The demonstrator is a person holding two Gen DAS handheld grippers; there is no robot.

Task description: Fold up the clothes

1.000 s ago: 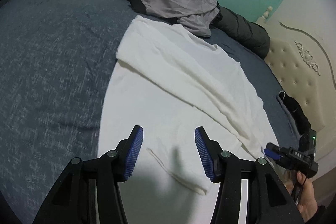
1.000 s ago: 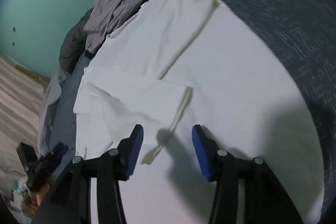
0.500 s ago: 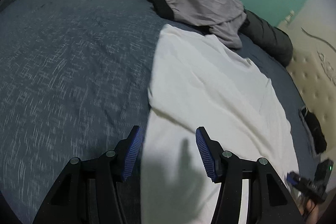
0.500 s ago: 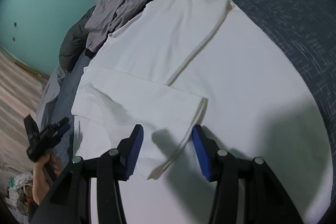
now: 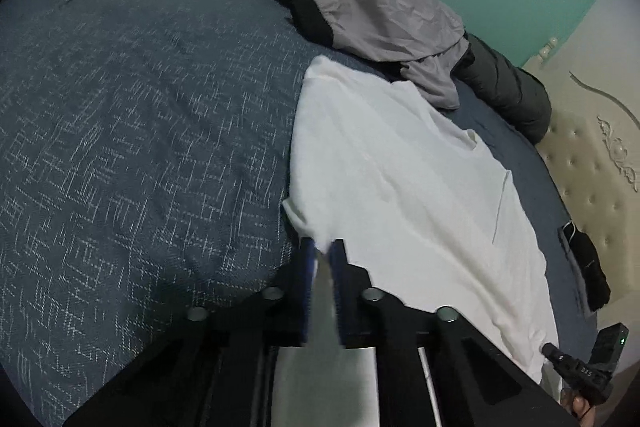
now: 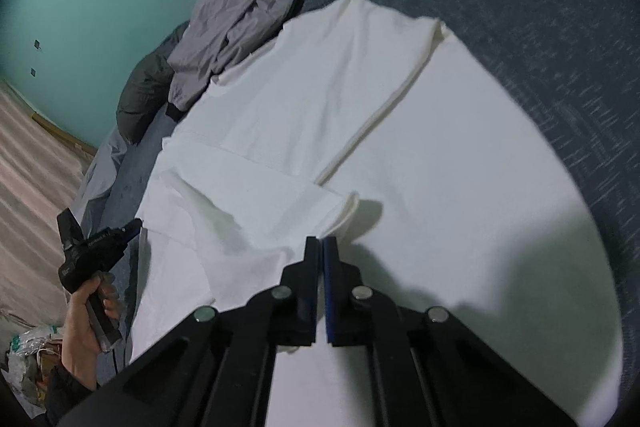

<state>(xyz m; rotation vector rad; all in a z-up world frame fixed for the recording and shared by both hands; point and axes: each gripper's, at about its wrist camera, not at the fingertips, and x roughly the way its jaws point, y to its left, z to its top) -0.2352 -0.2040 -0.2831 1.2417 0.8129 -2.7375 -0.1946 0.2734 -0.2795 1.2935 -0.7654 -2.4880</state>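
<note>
A white shirt (image 5: 400,179) lies spread on the blue bedspread (image 5: 140,107), one sleeve folded across its body (image 6: 256,195). My left gripper (image 5: 323,245) is at the shirt's left edge. Its jaws are closing to a thin gap, and white cloth runs between the pads. My right gripper (image 6: 321,243) is closing too, its pads pinched on the cloth just beside the folded sleeve's cuff (image 6: 349,209). Each view also shows the other gripper, held in a hand at the shirt's border: the right gripper (image 5: 550,350) and the left gripper (image 6: 135,225).
A grey jacket (image 5: 392,23) and a dark padded roll (image 5: 508,95) lie at the far side of the bed. A cream tufted headboard (image 5: 592,155) and a black item (image 5: 588,267) are on the right. Wooden floor (image 6: 36,155) lies beyond the bed's edge.
Both pairs of jaws went from wide apart to closed on the white cloth. My left gripper slid left, from over the shirt's body to its edge. The right gripper stayed roughly in place.
</note>
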